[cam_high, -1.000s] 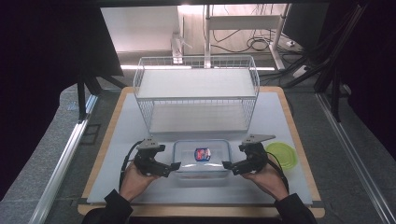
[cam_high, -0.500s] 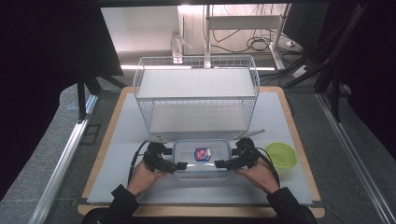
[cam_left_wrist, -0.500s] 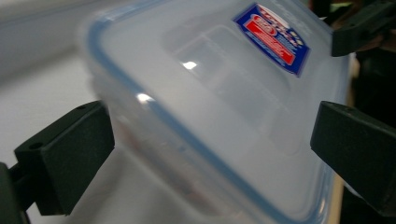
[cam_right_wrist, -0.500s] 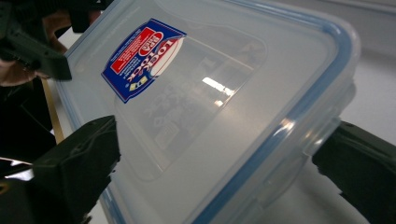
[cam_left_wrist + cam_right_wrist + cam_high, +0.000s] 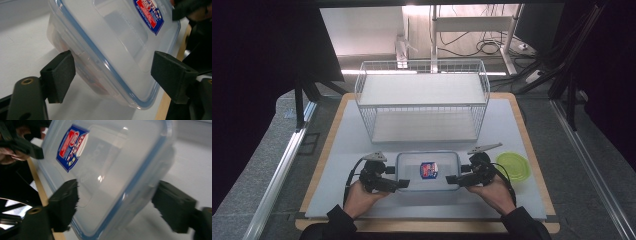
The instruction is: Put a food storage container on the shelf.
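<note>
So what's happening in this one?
A person holds a set of tongs in each hand and has brought them to the two ends of a clear lidded box near the front of the table. The left tongs and right tongs each straddle a corner of it, and their jaws have just been closing, though none looks firmly pressed on yet. The box sits on the table. A wire basket stands behind it and a green lid lies to its right.

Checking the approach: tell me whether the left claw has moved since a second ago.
Yes. The left claw has come inward onto the clear container's left end, closing.
</note>
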`<control>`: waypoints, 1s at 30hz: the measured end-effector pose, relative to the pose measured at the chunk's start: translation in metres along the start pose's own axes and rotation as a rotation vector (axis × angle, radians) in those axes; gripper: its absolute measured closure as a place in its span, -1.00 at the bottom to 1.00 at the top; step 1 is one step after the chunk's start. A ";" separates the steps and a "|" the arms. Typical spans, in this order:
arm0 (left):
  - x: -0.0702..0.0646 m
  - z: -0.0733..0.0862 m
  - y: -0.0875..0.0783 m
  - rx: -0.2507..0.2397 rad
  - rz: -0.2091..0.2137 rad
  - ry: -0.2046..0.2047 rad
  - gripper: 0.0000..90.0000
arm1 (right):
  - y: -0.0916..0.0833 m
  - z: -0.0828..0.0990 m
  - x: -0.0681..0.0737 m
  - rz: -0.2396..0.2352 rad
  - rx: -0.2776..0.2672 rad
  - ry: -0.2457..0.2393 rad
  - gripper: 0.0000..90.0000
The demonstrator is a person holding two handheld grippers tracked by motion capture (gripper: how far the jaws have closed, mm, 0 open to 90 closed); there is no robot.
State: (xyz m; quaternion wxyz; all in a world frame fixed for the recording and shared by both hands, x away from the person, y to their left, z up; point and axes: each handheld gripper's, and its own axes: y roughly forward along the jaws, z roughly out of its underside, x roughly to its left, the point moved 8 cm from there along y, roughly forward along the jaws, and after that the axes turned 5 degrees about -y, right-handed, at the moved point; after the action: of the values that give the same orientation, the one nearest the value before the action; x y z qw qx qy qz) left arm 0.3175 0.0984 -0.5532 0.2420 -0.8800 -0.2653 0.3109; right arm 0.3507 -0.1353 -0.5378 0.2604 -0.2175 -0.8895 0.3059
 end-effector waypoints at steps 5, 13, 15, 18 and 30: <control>0.002 0.001 -0.011 -0.072 0.054 -0.064 -0.15 | -0.009 0.002 0.002 -0.009 -0.019 0.001 -0.18; 0.003 -0.001 -0.016 -0.101 0.063 -0.099 0.04 | -0.016 0.003 0.004 -0.017 -0.026 0.025 -0.01; 0.004 -0.003 -0.019 -0.123 0.047 -0.093 0.12 | -0.017 0.001 0.006 0.001 -0.037 0.014 0.07; 0.005 -0.005 -0.020 -0.124 0.025 -0.094 0.14 | -0.017 -0.002 0.008 0.025 -0.048 -0.010 0.09; 0.001 -0.020 -0.031 -0.164 0.012 -0.079 0.18 | -0.022 -0.012 0.009 0.031 -0.095 -0.030 0.07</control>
State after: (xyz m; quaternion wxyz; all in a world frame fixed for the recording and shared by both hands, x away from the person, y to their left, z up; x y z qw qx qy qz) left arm 0.3218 0.1172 -0.5214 0.1565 -0.8854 -0.2942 0.3241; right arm 0.3460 -0.1405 -0.5120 0.2317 -0.2388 -0.9033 0.2707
